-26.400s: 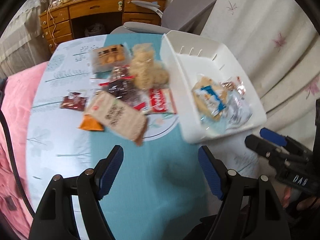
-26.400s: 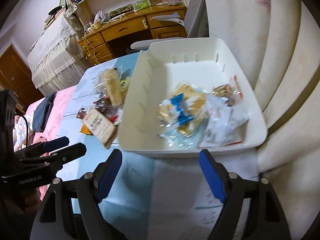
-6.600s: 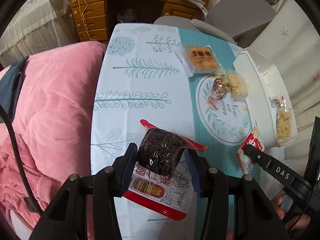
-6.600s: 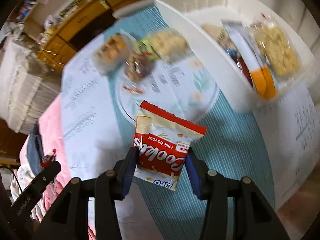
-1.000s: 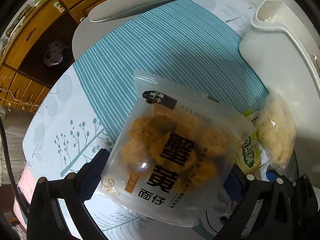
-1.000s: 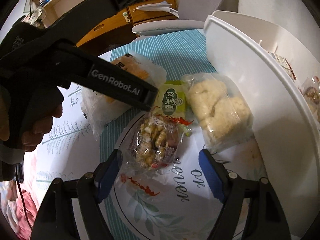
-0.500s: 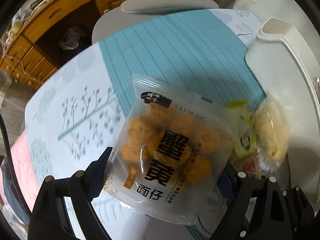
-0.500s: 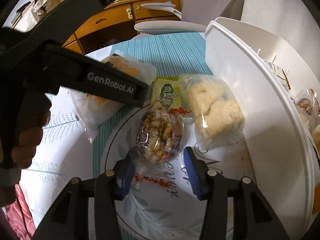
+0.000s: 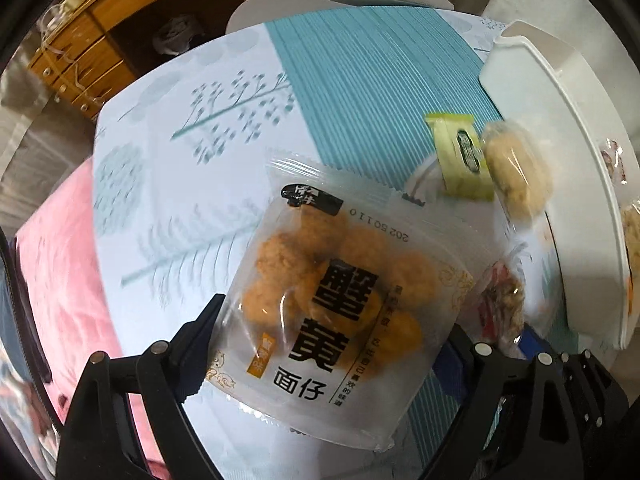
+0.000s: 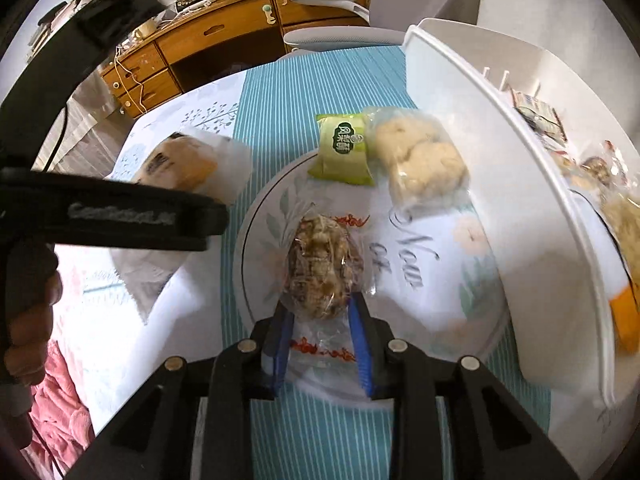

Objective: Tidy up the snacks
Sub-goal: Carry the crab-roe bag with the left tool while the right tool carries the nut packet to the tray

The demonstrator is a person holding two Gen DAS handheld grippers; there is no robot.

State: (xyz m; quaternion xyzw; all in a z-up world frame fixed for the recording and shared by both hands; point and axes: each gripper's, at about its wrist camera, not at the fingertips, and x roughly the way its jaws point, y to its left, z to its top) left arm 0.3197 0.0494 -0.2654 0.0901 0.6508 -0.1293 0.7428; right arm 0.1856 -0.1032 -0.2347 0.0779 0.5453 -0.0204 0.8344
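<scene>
Far left, the left gripper (image 9: 328, 336) holds a clear bag of orange puffs (image 9: 340, 292) between its jaws, lifted above the tablecloth (image 9: 192, 168). Right of it, the right gripper (image 10: 322, 336) is closed narrow on a clear-wrapped brown nut snack (image 10: 322, 268) over the printed plate design. Farther off lie a green packet (image 10: 343, 148) and a pale biscuit bag (image 10: 420, 160), touching. The white bin (image 10: 500, 184) at right holds more snacks.

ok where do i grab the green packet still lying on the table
Pinch the green packet across its narrow width, coming straight down from above. It lies flat, and the pale puff bag touches its right edge, so slip that finger into the seam, or take the end seals.
</scene>
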